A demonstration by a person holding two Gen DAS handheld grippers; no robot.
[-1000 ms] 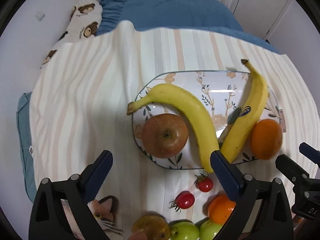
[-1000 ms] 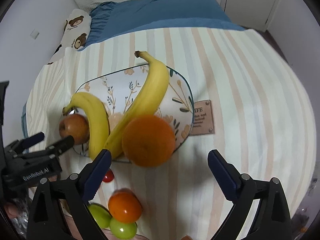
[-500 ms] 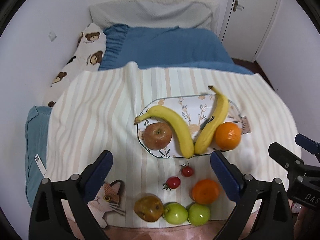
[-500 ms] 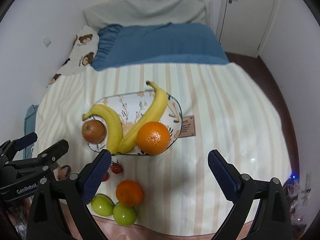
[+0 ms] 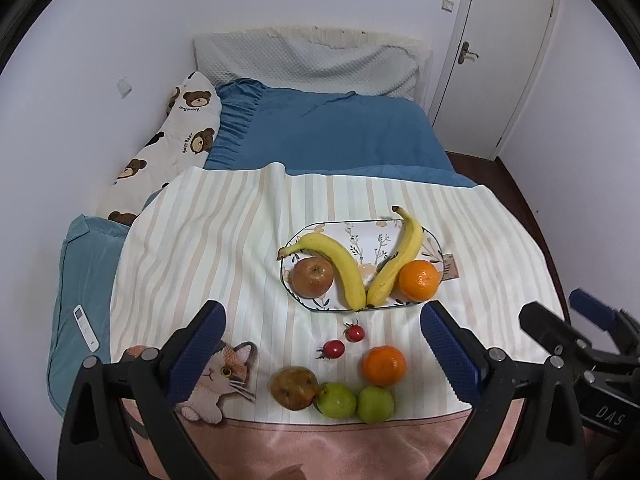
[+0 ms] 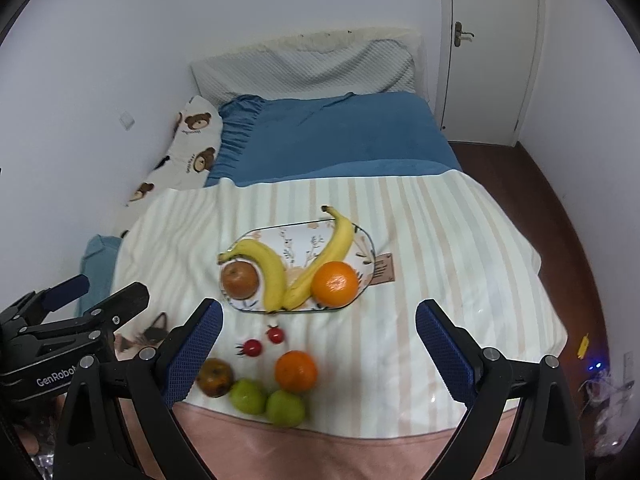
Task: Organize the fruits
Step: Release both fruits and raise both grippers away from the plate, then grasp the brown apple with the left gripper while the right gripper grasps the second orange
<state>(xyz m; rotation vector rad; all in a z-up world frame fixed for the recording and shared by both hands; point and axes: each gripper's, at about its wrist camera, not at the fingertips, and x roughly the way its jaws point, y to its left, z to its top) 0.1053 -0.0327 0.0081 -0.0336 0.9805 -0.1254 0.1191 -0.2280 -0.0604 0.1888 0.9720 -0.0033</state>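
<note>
Fruits (image 5: 383, 365) on striped blanket (image 5: 224, 248), blue bed (image 5: 332, 136), white door (image 5: 508, 48), both grippers' fingers apart

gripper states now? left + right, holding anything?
Left gripper: open, holding nothing, above the striped blanket.
Right gripper: open, holding nothing, raised short of the plate.

Soft, even indoor light fills both views, with faint shadows under the fruit. The white walls (image 5: 320, 20) look slightly bluish and washed. Fisheye distortion bends the door (image 6: 492, 60) and the bed's edges, and black vignette fills the corners. The foreground green apples (image 6: 285, 407) look slightly soft in the right wrist view.
</note>
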